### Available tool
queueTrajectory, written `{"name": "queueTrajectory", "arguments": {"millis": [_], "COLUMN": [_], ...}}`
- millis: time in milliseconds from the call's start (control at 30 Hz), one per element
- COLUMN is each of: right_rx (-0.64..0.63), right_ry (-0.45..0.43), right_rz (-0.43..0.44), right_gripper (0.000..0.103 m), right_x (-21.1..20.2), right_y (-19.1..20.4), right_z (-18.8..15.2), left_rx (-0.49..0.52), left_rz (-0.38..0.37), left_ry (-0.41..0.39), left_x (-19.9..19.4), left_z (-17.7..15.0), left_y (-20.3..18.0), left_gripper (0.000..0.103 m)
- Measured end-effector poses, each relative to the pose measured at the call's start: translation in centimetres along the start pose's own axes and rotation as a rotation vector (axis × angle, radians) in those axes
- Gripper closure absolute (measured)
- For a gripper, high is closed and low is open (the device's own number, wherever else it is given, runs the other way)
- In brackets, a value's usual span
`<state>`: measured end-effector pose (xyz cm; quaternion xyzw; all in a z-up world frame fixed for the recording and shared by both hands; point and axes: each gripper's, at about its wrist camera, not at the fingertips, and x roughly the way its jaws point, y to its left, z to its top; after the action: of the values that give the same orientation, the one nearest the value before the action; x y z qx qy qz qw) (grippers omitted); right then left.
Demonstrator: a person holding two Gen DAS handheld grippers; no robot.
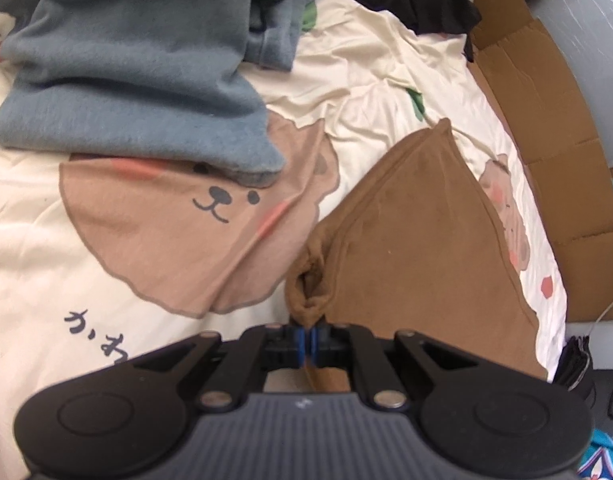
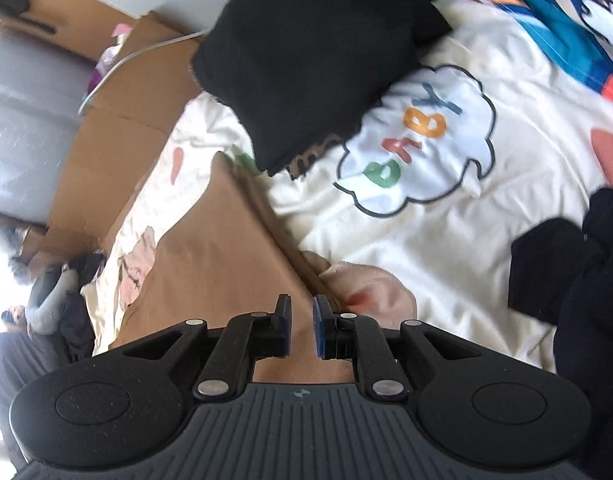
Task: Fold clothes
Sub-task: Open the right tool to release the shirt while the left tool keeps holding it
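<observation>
Pinching a bunched corner of the brown garment, the left gripper has its blue pads pressed together on the cloth, near centre of its view; the hold keeps that edge pinned so the fold does not slide; the rest of the brown garment spreads flat away to the far right over the cream bedsheet, tapering to a point; right gripper hovers above the same brown garment, jaws narrowly parted with nothing pressed between the pads; cloth lies under the gap, probably just let go, though motion blur makes contact hard to rule out; fold looks partway done, one side laid, the other corner not yet released; blue-grey sweater sits folded far left on the sheet, apart from the brown piece, likely a finished item; black garment lies folded at the far end in the right view, just beyond the brown tip; cardboard runs along the bed's right edge; next move likely needs the left hand to set its corner down flat.
</observation>
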<state>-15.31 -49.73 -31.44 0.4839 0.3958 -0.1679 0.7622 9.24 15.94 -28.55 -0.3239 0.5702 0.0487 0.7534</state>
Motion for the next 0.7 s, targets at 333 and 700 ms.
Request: {"name": "queueTrajectory", "arguments": {"millis": [333,700], "right_rx": [-0.221,-0.430], "right_ry": [0.049,0.156], "right_rz": [0.016,0.030], "right_gripper": [0.091,0.091], "right_x": [1.6,8.0], "right_y": [4.2,11.2], "right_z": [0.5,-2.4], "left_rx": [-0.014,0.019], "left_rz": [-0.021,-0.096], "left_ry": [-0.015,-0.034], "left_x": [-0.2,-0.4], "left_z": [-0.7,-0.9], "left_y": [0.4,1.2], "left_gripper": [0.100,0.100]}}
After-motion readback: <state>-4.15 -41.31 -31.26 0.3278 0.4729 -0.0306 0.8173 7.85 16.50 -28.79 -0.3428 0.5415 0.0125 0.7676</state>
